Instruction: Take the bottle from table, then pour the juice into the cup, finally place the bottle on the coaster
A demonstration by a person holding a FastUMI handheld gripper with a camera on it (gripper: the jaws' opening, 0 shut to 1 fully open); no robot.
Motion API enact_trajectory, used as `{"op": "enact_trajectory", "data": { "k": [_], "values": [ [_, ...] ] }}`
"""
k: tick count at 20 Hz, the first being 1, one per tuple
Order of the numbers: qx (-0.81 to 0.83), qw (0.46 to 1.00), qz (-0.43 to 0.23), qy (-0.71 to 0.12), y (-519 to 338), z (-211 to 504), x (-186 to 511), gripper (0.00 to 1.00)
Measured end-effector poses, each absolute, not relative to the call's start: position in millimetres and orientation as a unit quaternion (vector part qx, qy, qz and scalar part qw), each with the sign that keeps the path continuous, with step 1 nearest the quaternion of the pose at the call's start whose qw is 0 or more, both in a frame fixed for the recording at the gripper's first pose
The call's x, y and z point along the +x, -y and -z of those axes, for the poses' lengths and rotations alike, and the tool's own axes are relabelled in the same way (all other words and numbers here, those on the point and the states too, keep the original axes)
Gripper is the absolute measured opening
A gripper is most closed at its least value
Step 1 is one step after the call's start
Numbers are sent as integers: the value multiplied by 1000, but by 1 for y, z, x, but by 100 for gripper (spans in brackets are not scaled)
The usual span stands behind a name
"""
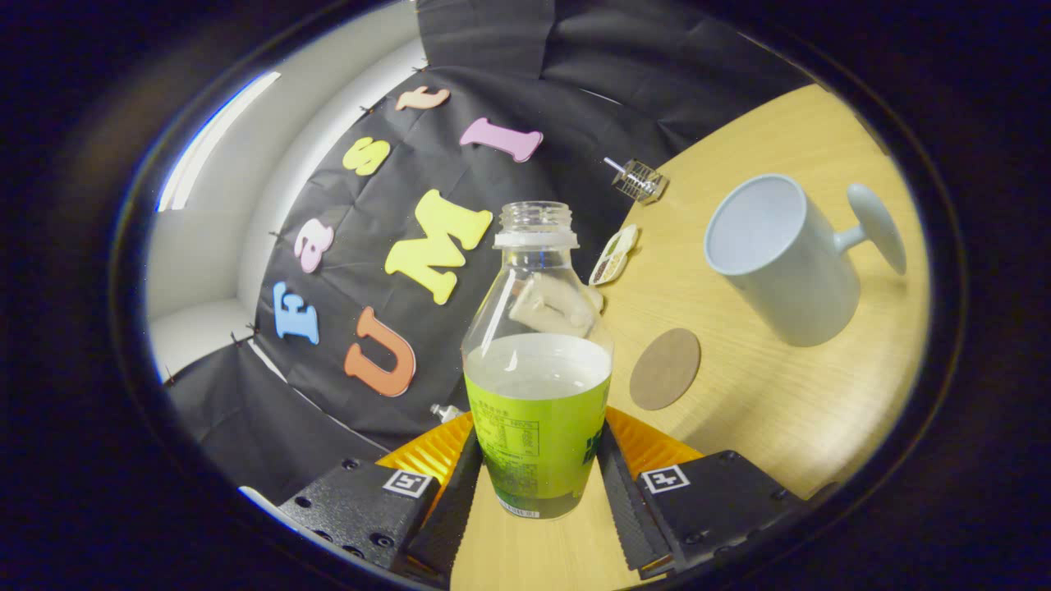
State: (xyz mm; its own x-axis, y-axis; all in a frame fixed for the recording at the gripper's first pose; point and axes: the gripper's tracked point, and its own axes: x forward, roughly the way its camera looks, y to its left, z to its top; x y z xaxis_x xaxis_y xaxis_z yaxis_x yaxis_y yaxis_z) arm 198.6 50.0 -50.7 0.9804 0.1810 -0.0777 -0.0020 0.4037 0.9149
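An uncapped clear bottle with a green label and pale juice inside stands between my fingers, and my gripper is shut on its lower body. The whole scene is tilted, so the bottle is off the table. Beyond the fingers to the right a white cup with a handle stands on the wooden table, its mouth open toward me. A round brown coaster lies flat on the table between the bottle and the cup.
A small oval dish with bits in it lies behind the bottle. A little clear ridged object sits at the table's far edge by the black cloth wall.
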Motion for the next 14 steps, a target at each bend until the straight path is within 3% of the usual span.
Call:
{"op": "enact_trajectory", "data": {
  "k": [14],
  "values": [
    [702, 707, -49, -70, -33, 33, 197, 77]
  ]
}}
